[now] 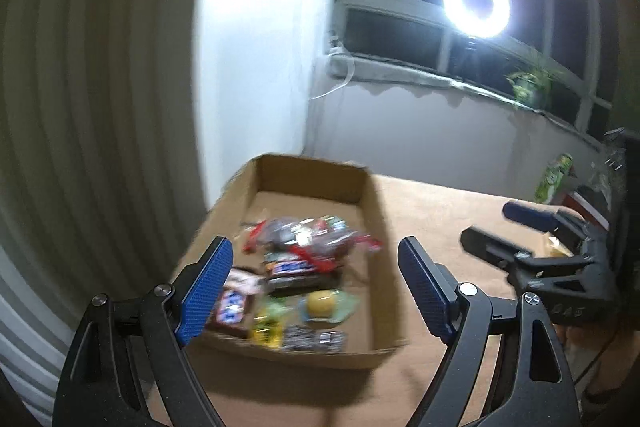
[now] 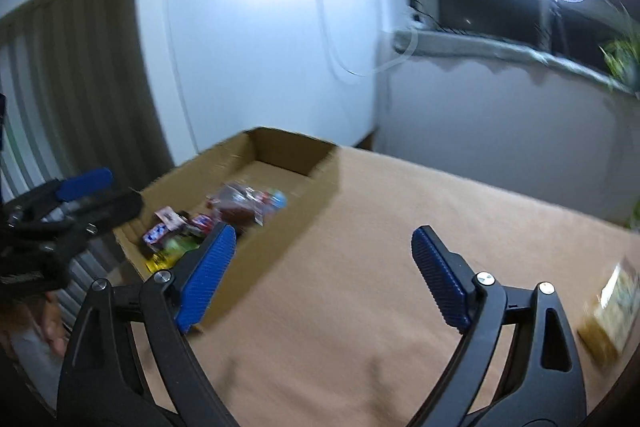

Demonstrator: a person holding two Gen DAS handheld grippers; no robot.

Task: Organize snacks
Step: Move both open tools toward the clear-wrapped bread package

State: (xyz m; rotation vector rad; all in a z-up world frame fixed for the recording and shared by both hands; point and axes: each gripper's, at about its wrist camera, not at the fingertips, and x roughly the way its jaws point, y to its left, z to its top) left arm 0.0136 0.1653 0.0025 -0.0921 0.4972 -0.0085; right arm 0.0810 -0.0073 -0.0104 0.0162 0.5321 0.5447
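An open cardboard box (image 1: 372, 211) stands on the tan table and holds several wrapped snacks: chocolate bars (image 1: 294, 267), a clear bag of red-wrapped candy (image 1: 308, 235) and a yellow round sweet (image 1: 320, 303). My left gripper (image 1: 316, 291) is open and empty, raised above the box's near end. My right gripper (image 2: 322, 277) is open and empty above the bare table to the right of the box (image 2: 256, 251). The right gripper also shows in the left wrist view (image 1: 516, 235). The left gripper shows at the left edge of the right wrist view (image 2: 86, 193). Both views are motion-blurred.
A yellowish snack box (image 2: 612, 311) lies on the table at the far right. A green packet (image 1: 556, 179) and dark items stand at the table's back right. A ring light (image 1: 476, 3), a windowsill plant (image 1: 528, 83), and a white wall stand behind.
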